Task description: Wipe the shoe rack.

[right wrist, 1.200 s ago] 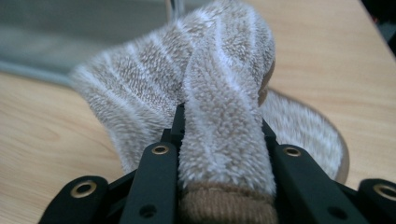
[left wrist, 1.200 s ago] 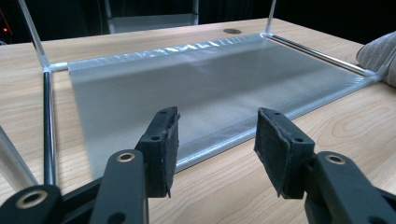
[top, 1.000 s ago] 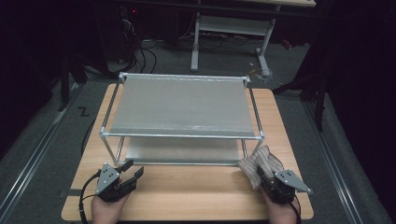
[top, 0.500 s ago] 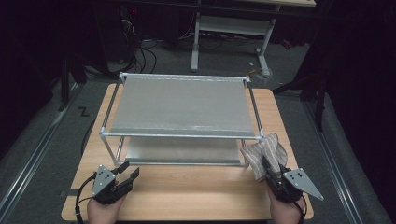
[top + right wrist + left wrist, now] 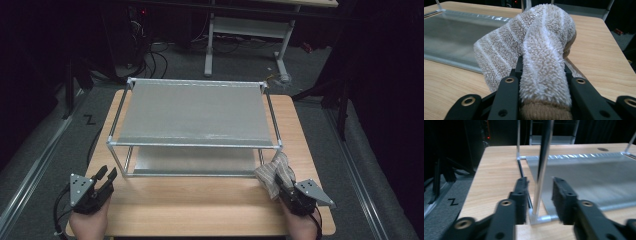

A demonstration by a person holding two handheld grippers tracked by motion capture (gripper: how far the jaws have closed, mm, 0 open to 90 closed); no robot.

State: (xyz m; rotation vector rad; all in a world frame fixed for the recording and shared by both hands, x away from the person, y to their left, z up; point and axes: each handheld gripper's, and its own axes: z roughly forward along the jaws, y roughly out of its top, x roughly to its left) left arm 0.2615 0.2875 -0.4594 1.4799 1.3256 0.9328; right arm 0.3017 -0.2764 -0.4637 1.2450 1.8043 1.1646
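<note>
A two-tier metal rack (image 5: 192, 112) stands on the wooden table (image 5: 200, 205). My left gripper (image 5: 107, 173) hovers at the table's front left corner, just off the rack's front left post (image 5: 116, 159). In the left gripper view that post (image 5: 537, 195) shows in the gap of the left gripper (image 5: 540, 182). Its jaws have just been closing, the pads touch nothing, and it is open. At the front right, my right gripper (image 5: 280, 187) is shut on a fuzzy beige-and-white striped sock (image 5: 274, 171). The sock (image 5: 541, 50) bulges up out of the right gripper (image 5: 544, 65).
The rack's lower shelf (image 5: 586, 175) lies flat on the tabletop. A strip of bare wood runs along the front edge between the two hands. Beyond the table stand a white desk frame (image 5: 245, 30) and floor cables (image 5: 150, 55). A "Z" mark (image 5: 89, 119) is on the floor at left.
My left gripper has moved left toward the table's corner and its jaws stand narrower. The sock in the right gripper lifted a little, then sank again; that hand stays in place.
</note>
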